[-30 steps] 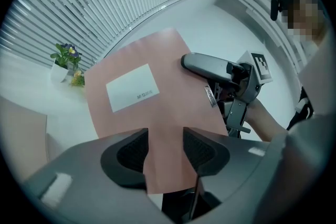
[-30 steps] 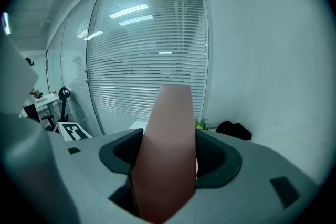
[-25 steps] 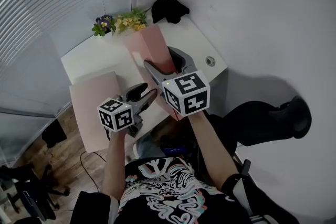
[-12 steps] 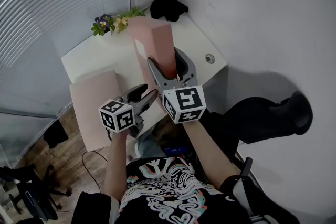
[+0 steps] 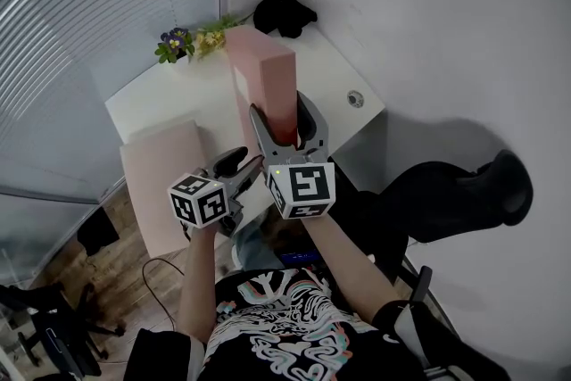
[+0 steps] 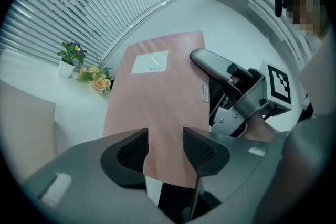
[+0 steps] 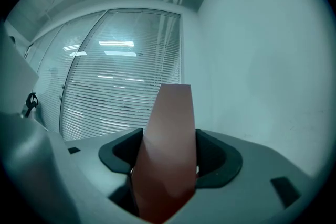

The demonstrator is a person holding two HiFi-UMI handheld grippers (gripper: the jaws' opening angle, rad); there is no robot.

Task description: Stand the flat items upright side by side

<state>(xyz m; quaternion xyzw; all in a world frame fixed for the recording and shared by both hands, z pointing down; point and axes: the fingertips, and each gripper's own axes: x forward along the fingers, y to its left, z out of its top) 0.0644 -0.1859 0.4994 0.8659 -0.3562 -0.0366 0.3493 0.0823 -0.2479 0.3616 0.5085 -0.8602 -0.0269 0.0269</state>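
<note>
On the left of the desk point(image 5: 169, 101), the flat box point(image 5: 165, 183) is lying untouched, the left gripper point(image 5: 243, 163) is hovering unclenched and empty, and the right gripper point(image 5: 284, 116) is grasping the raised box point(image 5: 266, 71) upright, which, I judge, is needing a square set-down mid-desk, away from the near edge and wall point(image 5: 428, 13).

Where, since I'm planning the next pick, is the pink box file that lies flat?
In the head view, the flat pink box file lies on the white desk's left part, just left of the left gripper, with the potted flowers beyond it.
</note>
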